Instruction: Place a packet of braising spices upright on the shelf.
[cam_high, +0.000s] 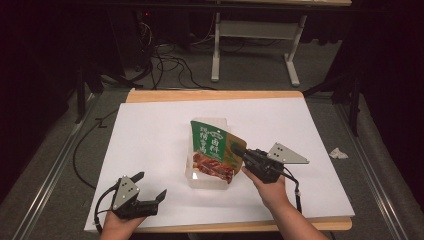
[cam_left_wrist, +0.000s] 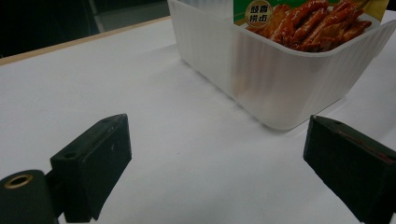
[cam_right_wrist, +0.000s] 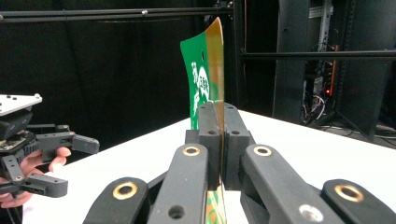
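the step in hand looks like lowering the snack pouch (cam_high: 214, 150) into the clear plastic tub (cam_high: 196, 176) at the middle of the white table (cam_high: 150, 145); the right gripper (cam_high: 239, 150) has its jaws clamped on the pouch's flat, glossy green edge; the left gripper (cam_high: 152, 187) rests apart, jaws wide, holding nothing; next, i judge, the pouch must settle inside the ribbed, translucent walls before release.
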